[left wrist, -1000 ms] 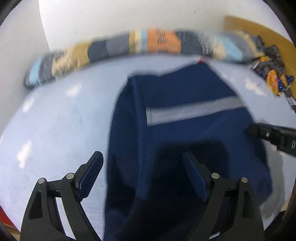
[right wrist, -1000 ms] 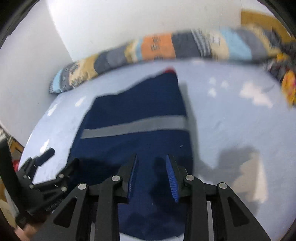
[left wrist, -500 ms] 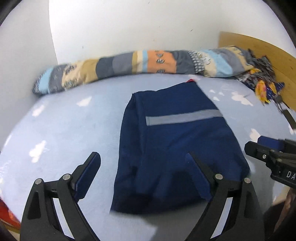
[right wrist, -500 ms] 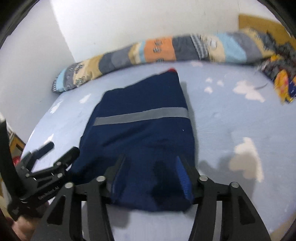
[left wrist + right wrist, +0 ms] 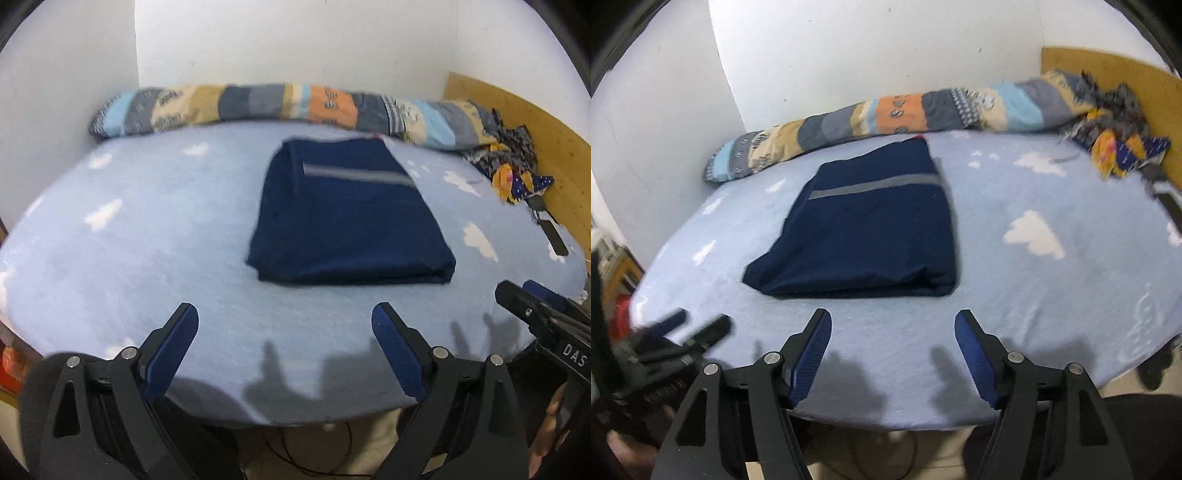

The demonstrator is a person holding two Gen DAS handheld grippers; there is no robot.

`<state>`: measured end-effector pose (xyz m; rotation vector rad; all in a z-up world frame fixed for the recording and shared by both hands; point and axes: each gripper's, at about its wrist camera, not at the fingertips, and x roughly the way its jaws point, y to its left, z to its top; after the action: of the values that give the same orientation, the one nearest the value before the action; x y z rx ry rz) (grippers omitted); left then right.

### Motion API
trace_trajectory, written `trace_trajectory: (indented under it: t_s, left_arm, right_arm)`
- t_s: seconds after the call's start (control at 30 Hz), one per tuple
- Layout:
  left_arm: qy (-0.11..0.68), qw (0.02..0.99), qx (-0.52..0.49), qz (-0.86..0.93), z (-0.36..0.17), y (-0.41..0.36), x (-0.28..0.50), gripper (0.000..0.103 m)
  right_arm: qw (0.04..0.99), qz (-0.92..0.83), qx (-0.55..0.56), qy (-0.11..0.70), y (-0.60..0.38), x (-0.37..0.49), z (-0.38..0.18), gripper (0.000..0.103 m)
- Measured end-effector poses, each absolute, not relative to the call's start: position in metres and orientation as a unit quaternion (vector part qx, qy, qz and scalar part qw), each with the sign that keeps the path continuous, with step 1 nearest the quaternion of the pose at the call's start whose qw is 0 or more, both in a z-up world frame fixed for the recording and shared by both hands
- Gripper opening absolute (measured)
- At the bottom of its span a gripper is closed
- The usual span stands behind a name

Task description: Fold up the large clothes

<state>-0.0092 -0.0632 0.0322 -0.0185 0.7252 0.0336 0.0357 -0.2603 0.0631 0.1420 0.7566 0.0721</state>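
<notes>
A navy garment with a grey stripe (image 5: 347, 214) lies folded into a flat rectangle on the light blue bed sheet (image 5: 140, 236); it also shows in the right wrist view (image 5: 864, 229). My left gripper (image 5: 284, 332) is open and empty, held back over the bed's near edge, apart from the garment. My right gripper (image 5: 892, 343) is open and empty, also back at the near edge. The right gripper shows at the right of the left wrist view (image 5: 535, 314), and the left gripper, blurred, at the left of the right wrist view (image 5: 676, 336).
A long patchwork bolster (image 5: 280, 107) lies along the white wall at the back. A pile of patterned cloth (image 5: 513, 170) sits at the back right by a wooden headboard (image 5: 517, 110). A dark flat object (image 5: 554, 236) lies near the right edge.
Both grippers pulled back from over the garment to the bed's near edge. The right gripper's jaws opened wide. The garment stays folded flat on the sheet.
</notes>
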Motion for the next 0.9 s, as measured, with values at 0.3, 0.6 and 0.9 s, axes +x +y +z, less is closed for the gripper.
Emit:
trace_trajectory:
  t_s: [0.3, 0.6, 0.9]
  left_arm:
    - [0.336, 0.941, 0.025, -0.028, 0.05, -0.074, -0.036, 0.103]
    - [0.353, 0.933, 0.061, 0.0, 0.04, -0.081, -0.017, 0.103]
    - [0.409, 0.911, 0.045, 0.022, 0.024, -0.068, 0.002, 0.103]
  right_arm:
    - [0.958, 0.03, 0.011, 0.284, -0.234, -0.022, 0.087, 0.086]
    - [0.955, 0.021, -0.001, 0.296, -0.224, -0.005, 0.081, 0.095]
    - [0.947, 0.022, 0.004, 0.32, -0.22, 0.008, 0.07, 0.095]
